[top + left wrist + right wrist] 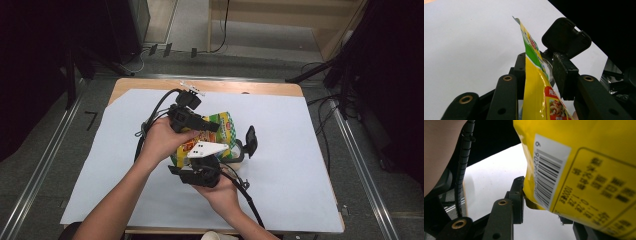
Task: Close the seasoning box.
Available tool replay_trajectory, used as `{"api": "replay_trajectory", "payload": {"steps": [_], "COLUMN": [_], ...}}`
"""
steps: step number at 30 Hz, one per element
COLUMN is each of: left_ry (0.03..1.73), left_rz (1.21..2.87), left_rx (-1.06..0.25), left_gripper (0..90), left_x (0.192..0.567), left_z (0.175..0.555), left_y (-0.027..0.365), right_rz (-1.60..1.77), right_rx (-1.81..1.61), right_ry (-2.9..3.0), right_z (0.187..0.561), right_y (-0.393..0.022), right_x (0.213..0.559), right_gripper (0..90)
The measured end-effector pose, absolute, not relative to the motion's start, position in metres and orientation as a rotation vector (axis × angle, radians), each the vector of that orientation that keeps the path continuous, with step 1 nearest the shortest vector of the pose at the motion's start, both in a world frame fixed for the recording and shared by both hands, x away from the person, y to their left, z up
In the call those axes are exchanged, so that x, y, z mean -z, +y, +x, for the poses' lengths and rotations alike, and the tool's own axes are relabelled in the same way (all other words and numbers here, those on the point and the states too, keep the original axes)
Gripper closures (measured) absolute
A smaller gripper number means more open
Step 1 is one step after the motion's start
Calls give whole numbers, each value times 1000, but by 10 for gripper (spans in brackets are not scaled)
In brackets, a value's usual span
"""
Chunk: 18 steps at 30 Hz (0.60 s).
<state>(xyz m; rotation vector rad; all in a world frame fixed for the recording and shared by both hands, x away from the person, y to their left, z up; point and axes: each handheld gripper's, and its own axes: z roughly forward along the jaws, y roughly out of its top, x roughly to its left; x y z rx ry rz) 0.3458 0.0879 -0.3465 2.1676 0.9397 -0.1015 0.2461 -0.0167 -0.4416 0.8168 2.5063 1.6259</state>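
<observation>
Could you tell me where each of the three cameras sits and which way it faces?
High view: above the person's side, looking forward and down on the white-covered table; both forearms, left gripper and right gripper show.
Left gripper view: rides the left gripper, looking along its jaws at the yellow snack bag edge-on.
Right gripper view: rides the right gripper, facing the bag's barcode.
Shared: both gripper views show the bag between their jaws.

Yellow-green packet (pixel 220 131), white barcode label (pixel 549 170); black hand-held grippers; white table sheet (pixel 300 150).
</observation>
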Motion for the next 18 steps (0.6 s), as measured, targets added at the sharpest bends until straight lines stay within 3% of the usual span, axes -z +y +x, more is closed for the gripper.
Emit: {"api": "replay_trajectory", "payload": {"steps": [18], "left_ry": [934], "left_rz": [2173], "left_rx": [109], "left_gripper": [670], "left_x": [346], "left_z": [346], "left_y": [86], "right_rz": [826], "right_rx": [-1625], "right_ry": [2501], "right_z": [245], "right_y": [-18], "right_x": [441], "right_gripper": [648]}}
